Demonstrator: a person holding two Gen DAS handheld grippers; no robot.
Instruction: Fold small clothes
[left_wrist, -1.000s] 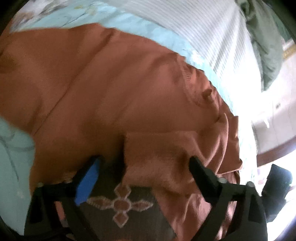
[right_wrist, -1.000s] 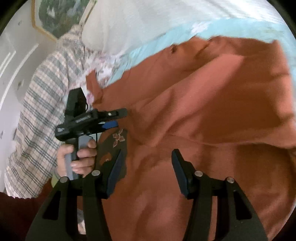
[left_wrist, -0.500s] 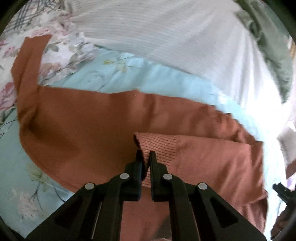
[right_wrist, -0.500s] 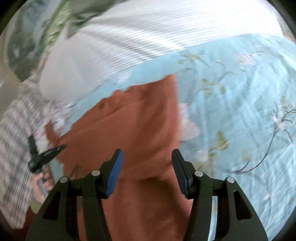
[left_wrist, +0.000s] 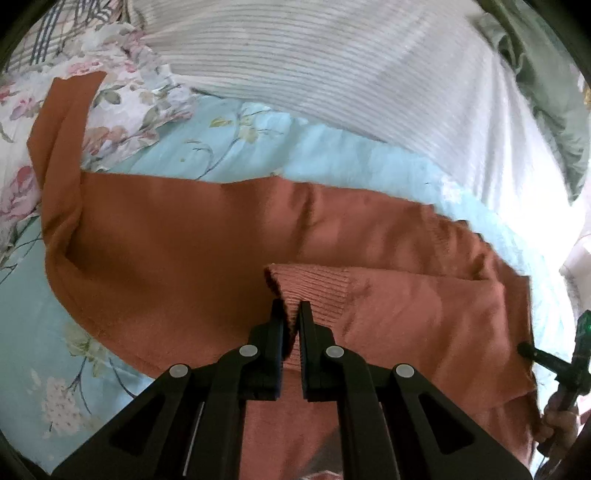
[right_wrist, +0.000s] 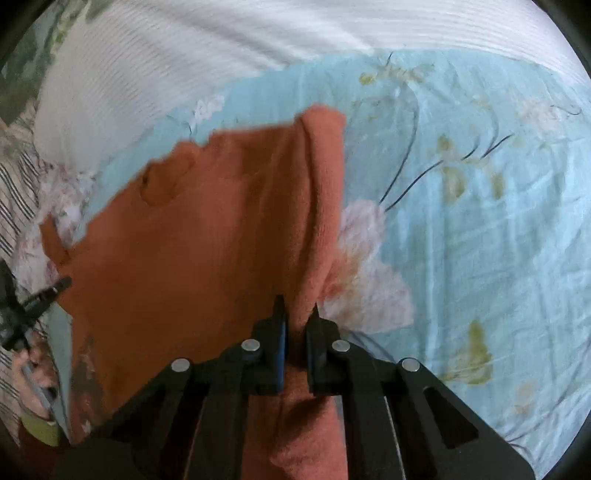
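Note:
A rust-orange knit sweater (left_wrist: 177, 236) lies spread on the light-blue floral bedsheet (left_wrist: 229, 147). One sleeve lies out to the far left (left_wrist: 62, 122). My left gripper (left_wrist: 291, 310) is shut on the ribbed cuff (left_wrist: 314, 291) of the other sleeve, which lies folded across the body. In the right wrist view the sweater (right_wrist: 207, 236) fills the left half. My right gripper (right_wrist: 295, 306) is shut on its right side edge (right_wrist: 321, 206), which rises in a fold. The right gripper also shows at the left wrist view's right edge (left_wrist: 554, 365).
A white ribbed blanket (left_wrist: 332, 66) lies along the far side of the bed, with a grey-green cloth (left_wrist: 543, 81) at the far right. A pink floral fabric (left_wrist: 122, 99) sits at the far left. Blue floral sheet (right_wrist: 480, 221) lies right of the sweater.
My left gripper closed on the sleeve cuff and carried it across the sweater. My right gripper moved to the sweater's right edge and closed on it.

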